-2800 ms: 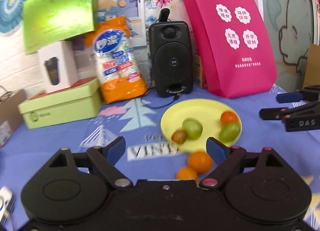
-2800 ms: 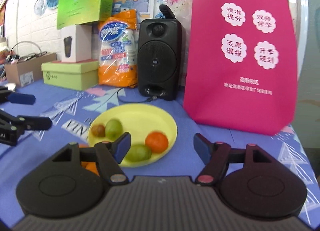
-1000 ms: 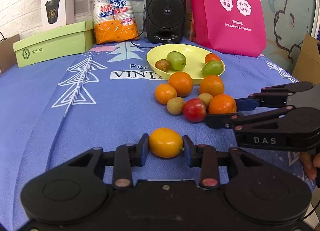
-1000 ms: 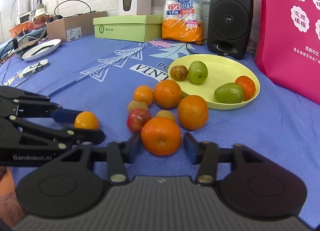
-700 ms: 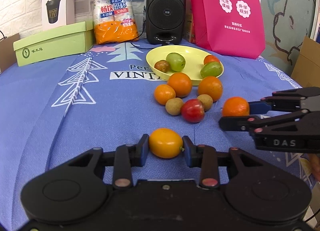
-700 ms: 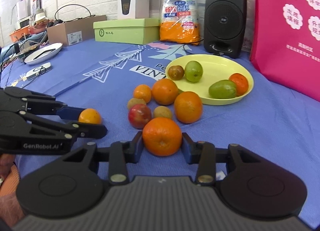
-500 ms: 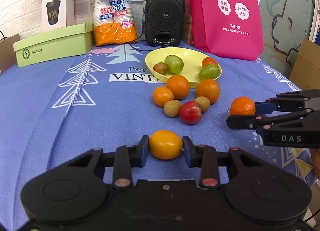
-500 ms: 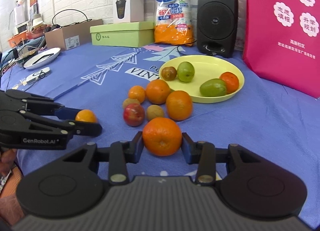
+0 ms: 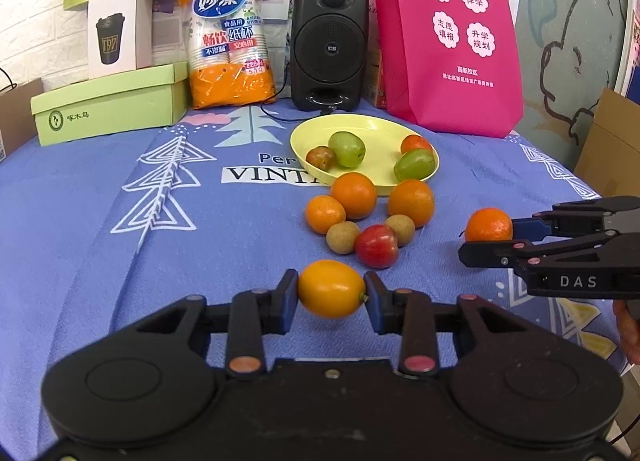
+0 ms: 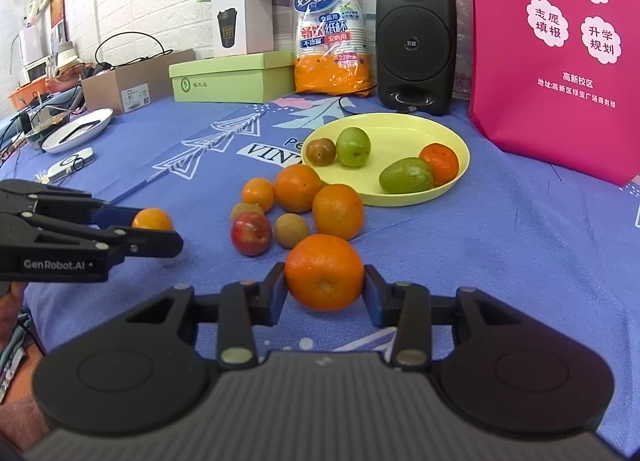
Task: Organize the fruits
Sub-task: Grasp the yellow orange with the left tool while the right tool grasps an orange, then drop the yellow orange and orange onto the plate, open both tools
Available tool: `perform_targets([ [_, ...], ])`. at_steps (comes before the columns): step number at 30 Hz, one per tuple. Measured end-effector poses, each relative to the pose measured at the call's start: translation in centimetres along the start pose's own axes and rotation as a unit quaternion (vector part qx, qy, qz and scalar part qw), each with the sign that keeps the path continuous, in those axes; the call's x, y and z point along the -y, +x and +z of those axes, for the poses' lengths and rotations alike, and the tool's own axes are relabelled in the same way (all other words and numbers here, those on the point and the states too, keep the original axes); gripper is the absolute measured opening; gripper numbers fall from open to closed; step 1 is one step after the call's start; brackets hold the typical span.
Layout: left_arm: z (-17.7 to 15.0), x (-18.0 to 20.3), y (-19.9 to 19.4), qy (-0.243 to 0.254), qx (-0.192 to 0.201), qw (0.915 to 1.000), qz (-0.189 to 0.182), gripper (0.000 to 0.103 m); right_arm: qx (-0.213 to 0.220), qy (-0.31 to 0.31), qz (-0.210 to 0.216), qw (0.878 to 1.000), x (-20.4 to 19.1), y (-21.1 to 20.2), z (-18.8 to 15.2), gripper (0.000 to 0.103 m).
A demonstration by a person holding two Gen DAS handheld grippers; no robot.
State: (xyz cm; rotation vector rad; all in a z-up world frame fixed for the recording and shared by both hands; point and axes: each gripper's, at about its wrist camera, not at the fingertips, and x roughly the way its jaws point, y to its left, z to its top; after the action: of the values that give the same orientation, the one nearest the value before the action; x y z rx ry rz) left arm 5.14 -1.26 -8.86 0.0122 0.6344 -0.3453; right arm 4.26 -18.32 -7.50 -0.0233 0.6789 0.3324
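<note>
Fruit sits clamped in both claws: the left gripper (image 9: pixel 331 290) has closed its 2 fingers on a yellow-orange citrus (image 9: pixel 331 288), and the right gripper (image 10: pixel 324 285) pinches an orange (image 10: pixel 324 271), each held over the blue tablecloth (image 9: pixel 120 221). Ahead lie 6 loose fruits, then the yellow plate (image 9: pixel 380 129) with 4 more. Readable writing: "DAS" on the right gripper, "GenRobot.AI" on the left, "VINT" on the cloth
</note>
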Motion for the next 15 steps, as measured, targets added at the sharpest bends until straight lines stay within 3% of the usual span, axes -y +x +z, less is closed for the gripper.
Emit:
perform_targets([
  [6, 2.7, 0.0, 1.1, 0.019, 0.017, 0.9996, -0.011, 0.034, 0.013, -0.006, -0.004, 1.0, 0.6, 0.1, 1.4, 0.039],
  [10, 6.8, -0.2, 3.8, 0.035, 0.03, 0.9988, -0.015, 0.034, 0.023, -0.018, -0.017, 0.999, 1.6, 1.0, 3.6, 0.039],
  [15, 12.5, -1.0, 9.1, 0.024, 0.029, 0.9982, -0.046, 0.034, 0.023, -0.03, -0.022, 0.999, 2.9, 3.2, 6.4, 0.039],
])
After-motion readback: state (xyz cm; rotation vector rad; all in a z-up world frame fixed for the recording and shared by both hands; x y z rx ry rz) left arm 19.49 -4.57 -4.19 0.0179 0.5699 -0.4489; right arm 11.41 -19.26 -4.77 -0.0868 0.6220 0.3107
